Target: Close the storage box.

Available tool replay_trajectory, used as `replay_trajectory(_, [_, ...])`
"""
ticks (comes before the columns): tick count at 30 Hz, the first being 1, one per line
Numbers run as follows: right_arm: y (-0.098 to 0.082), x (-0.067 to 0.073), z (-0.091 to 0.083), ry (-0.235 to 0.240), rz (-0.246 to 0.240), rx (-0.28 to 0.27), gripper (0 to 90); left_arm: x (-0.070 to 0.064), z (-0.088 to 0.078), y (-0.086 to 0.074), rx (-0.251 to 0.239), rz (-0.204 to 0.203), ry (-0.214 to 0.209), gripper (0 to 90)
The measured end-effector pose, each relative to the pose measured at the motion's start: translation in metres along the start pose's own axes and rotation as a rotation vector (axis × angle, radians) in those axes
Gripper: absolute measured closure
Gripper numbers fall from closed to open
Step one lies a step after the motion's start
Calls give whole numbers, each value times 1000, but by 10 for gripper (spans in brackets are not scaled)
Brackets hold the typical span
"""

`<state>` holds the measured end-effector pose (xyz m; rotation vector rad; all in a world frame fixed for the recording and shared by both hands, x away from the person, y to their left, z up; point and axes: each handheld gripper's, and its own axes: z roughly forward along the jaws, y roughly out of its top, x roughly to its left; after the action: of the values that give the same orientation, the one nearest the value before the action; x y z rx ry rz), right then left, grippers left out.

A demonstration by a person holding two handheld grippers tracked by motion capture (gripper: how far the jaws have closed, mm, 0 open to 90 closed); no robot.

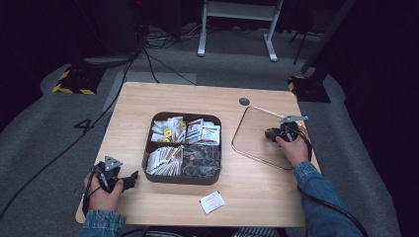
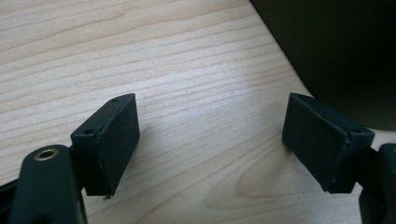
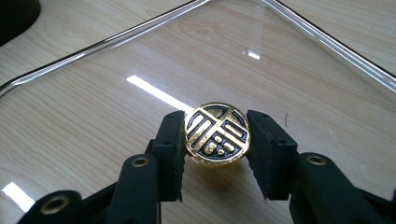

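A clear lid (image 1: 254,148) with a thin metal rim (image 3: 93,46) lies flat on the wooden table, right of the dark sorting tray (image 1: 183,179). At the lid's centre sits a round gold-and-black knob (image 3: 217,134). My right gripper (image 3: 215,137) is shut on that knob, one pad pressing each side; from above it shows over the lid (image 1: 272,134). My left gripper (image 1: 132,178) rests on the table by the tray's front left corner. Its jaws stand wide open (image 2: 210,135) over bare wood, with nothing between them.
The tray has four compartments holding several sachets and packets (image 1: 185,131). Its dark wall (image 2: 336,46) stands close beside my left gripper. A single white sachet (image 1: 212,202) lies near the table's front edge. A round cable hole (image 1: 244,101) sits behind the lid.
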<state>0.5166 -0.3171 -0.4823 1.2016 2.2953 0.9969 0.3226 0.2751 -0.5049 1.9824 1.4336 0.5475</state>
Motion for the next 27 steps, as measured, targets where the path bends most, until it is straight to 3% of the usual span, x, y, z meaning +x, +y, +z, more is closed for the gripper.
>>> replay_trajectory(19, [48,22,-46,59,-21,-82,588,0,1,0,-2,-2,-1,193])
replay_trajectory(27, [71,44,-54,103,-51,-91,588,0,1,0,-3,-2,-3,193])
